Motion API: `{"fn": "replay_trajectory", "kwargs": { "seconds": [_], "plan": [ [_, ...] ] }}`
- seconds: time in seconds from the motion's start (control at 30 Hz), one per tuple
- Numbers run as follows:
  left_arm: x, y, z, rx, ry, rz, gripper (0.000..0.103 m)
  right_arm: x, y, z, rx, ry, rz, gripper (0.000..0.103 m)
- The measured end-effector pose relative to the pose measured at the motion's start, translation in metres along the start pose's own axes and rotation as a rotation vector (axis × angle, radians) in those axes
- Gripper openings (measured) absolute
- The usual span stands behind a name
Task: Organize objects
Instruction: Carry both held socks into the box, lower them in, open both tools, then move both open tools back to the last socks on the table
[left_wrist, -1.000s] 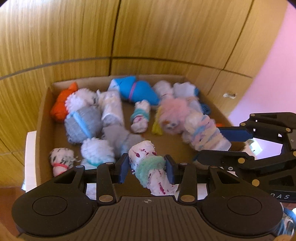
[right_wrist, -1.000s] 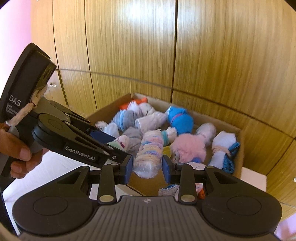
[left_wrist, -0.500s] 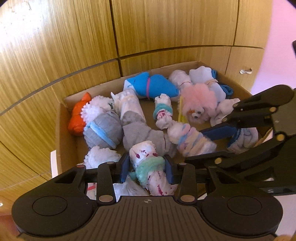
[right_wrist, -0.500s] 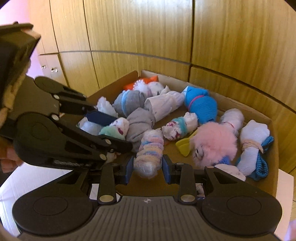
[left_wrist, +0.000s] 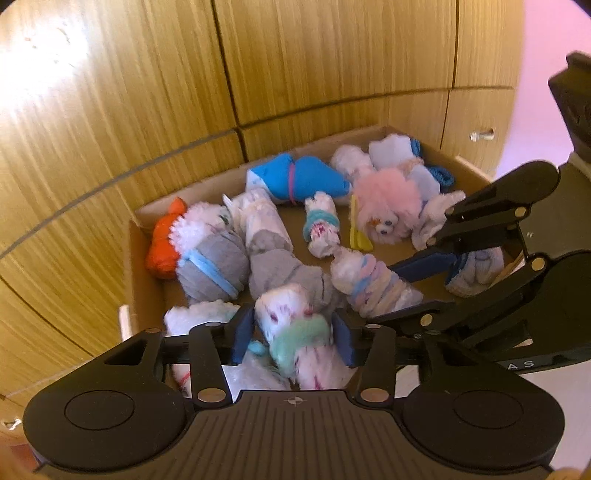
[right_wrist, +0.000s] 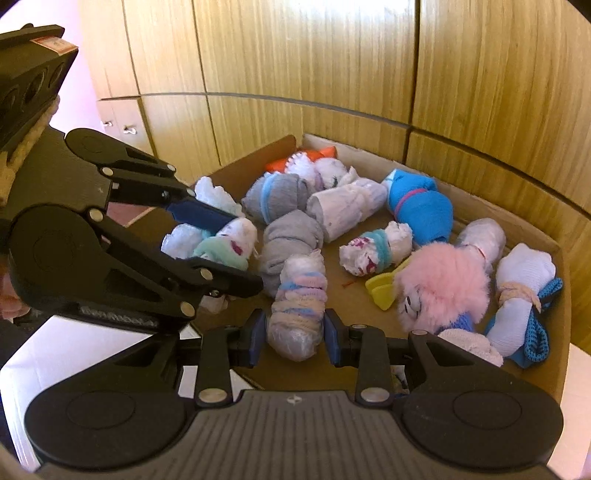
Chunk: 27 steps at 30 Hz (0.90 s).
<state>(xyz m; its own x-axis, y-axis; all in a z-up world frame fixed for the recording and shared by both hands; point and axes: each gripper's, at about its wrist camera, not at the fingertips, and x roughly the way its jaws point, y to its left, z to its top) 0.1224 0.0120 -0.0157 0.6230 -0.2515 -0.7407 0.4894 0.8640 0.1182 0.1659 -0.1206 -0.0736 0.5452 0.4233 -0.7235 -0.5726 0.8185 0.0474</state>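
A white sock roll with red specks and a teal band (left_wrist: 295, 332) sits between the pads of my left gripper (left_wrist: 293, 339), low over the near left corner of the cardboard box (left_wrist: 138, 266). The jaws are opening; a gap shows at the left pad and the roll looks blurred. In the right wrist view the same roll (right_wrist: 229, 245) lies between the left gripper's (right_wrist: 247, 253) fingers. My right gripper (right_wrist: 295, 341) is shut on a white roll wound with pastel bands (right_wrist: 297, 306), held over the box's near edge beside the left gripper. The left wrist view shows that roll (left_wrist: 373, 284).
The box (right_wrist: 559, 317) holds several other rolls: grey (left_wrist: 214, 269), orange (left_wrist: 162, 247), blue (left_wrist: 295, 179), and a pink fluffy toy (right_wrist: 447, 280). Wooden cabinet doors (left_wrist: 295, 66) stand right behind it. The box rests on a white surface (right_wrist: 85, 350).
The left gripper's jaws have spread apart around the teal-banded roll, and its view has rolled. The right gripper came lower and nearer the box, still clamped on the pastel roll.
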Motion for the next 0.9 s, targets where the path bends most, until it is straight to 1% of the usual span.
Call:
{"fn": "replay_trajectory", "kwargs": {
  "seconds": [0.03, 0.1, 0.17, 0.23, 0.4, 0.57, 0.67, 0.73, 0.83, 0.9],
  "plan": [
    [-0.005, 0.002, 0.000, -0.010, -0.018, -0.003, 0.074, 0.002, 0.000, 0.000, -0.008, 0.006, -0.003, 0.032],
    [-0.013, 0.007, -0.001, -0.044, -0.057, -0.025, 0.093, 0.002, 0.000, 0.000, -0.010, 0.005, 0.005, 0.032],
    [-0.015, 0.008, 0.000, -0.047, -0.058, -0.037, 0.093, 0.002, 0.002, 0.001, -0.018, 0.004, 0.006, 0.032],
    [-0.016, 0.008, 0.000, -0.043, -0.057, -0.030, 0.092, 0.004, 0.005, 0.004, -0.040, 0.006, 0.006, 0.032],
    [-0.020, 0.007, -0.001, -0.057, -0.056, -0.014, 0.092, 0.004, 0.008, 0.006, -0.046, 0.007, -0.003, 0.034],
    [-0.021, 0.007, 0.001, -0.089, -0.054, -0.004, 0.093, 0.000, 0.007, 0.005, -0.018, -0.002, -0.015, 0.046],
    [-0.020, 0.009, 0.000, -0.103, -0.057, -0.016, 0.093, -0.002, 0.004, 0.003, -0.003, -0.006, -0.015, 0.050],
    [-0.020, 0.009, 0.000, -0.111, -0.061, -0.024, 0.093, -0.003, 0.003, 0.003, 0.005, -0.011, -0.012, 0.050],
    [-0.022, 0.013, -0.001, -0.135, -0.076, -0.043, 0.094, -0.007, 0.003, 0.003, 0.010, -0.024, -0.010, 0.056],
    [-0.023, 0.014, -0.001, -0.149, -0.079, -0.051, 0.094, -0.009, 0.004, 0.003, 0.009, -0.028, -0.009, 0.057]
  ]
}}
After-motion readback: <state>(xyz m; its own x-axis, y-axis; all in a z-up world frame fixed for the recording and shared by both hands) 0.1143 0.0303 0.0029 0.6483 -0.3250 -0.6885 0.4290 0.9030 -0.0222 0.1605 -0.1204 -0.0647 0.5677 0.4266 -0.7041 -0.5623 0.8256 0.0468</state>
